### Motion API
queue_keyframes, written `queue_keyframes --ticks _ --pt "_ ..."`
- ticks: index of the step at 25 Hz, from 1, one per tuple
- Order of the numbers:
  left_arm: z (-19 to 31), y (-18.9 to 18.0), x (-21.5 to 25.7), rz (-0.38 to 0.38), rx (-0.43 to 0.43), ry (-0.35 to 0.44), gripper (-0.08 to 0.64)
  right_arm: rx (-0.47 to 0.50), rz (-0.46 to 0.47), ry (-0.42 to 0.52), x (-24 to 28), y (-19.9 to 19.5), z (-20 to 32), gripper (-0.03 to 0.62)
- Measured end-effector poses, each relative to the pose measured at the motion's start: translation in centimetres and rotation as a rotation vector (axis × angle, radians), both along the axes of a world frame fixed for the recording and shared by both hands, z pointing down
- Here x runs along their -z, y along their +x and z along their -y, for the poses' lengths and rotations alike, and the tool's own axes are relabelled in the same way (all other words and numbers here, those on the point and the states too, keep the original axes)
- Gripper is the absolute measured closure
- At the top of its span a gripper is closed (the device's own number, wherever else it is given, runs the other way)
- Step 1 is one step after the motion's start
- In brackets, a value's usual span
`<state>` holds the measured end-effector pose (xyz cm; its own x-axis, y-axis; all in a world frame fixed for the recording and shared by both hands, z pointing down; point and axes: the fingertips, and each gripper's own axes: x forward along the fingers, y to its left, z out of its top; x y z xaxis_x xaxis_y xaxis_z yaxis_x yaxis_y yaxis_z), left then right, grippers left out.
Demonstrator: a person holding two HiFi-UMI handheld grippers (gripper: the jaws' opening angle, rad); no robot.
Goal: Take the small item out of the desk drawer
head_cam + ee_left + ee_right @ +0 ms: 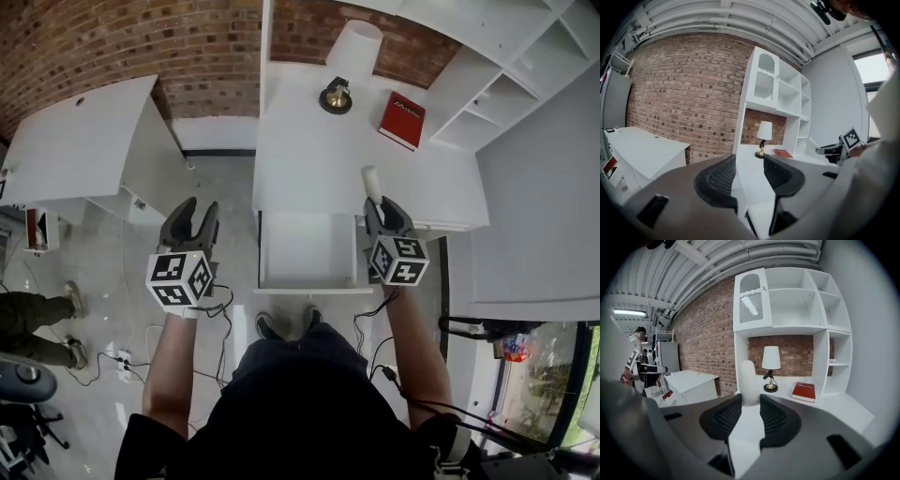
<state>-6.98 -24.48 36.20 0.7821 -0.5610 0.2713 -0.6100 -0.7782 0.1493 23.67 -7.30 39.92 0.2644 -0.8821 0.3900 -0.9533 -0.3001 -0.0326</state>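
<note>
Jaws of the right gripper (750,405) pinch one small white item (749,379) above the desk (309,159), near one open drawer (309,246); left gripper (750,172) spread, empty; one lamp (349,54), one red book (401,119) on the desk

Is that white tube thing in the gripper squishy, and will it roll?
Probably stiff: the white tube stands straight up from the right gripper. Its round, smooth sides suggest it could roll if laid down, or slip.
</note>
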Motion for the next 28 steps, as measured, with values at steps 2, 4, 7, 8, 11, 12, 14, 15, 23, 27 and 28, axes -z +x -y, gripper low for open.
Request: queue_keyframes --ticks 2,4,7,8,11,12,14,15,23,27,28 --pt "0.2 0.2 -0.7 0.004 -0.008 -0.013 0.376 -0.01 -0.001 -0.015 -0.5 0.5 0.0 0.474" --pt "0.5 0.6 -1.4 0.01 -0.011 -0.025 0.376 -0.016 -0.004 -0.029 -1.0 1.2 0.1 0.474" --pt "0.8 1.7 -2.0 0.024 -0.01 -0.03 0.376 -0.022 -0.001 -0.042 -1.9 3.0 0.5 0.474" --pt "1.0 2.0 -2.0 0.029 -0.008 -0.027 0.376 -0.025 0.006 -0.043 -2.3 3.7 0.7 0.474" --pt "1.7 3.2 -1.8 0.045 0.005 -0.015 0.376 -0.035 0.038 -0.049 -3.6 6.0 1.7 0.474" --pt "1.9 3.6 -1.6 0.05 0.011 -0.012 0.376 -0.037 0.049 -0.053 -4.1 6.7 2.0 0.474" --pt "2.3 4.4 -1.5 0.064 0.024 -0.009 0.376 -0.033 0.067 -0.066 -5.1 8.3 2.9 0.474" --pt "2.5 4.8 -1.4 0.071 0.033 -0.008 0.376 -0.03 0.075 -0.075 -5.7 9.1 3.3 0.474" --pt "3.7 7.9 -3.1 0.12 0.095 -0.038 0.376 0.01 0.113 -0.194 -12.0 14.1 6.3 0.474" --pt "4.1 9.1 -4.0 0.142 0.127 -0.054 0.376 0.039 0.137 -0.273 -16.0 15.8 7.6 0.472" --pt "4.2 9.4 -4.3 0.149 0.134 -0.058 0.376 0.042 0.141 -0.296 -17.1 16.2 7.8 0.472"
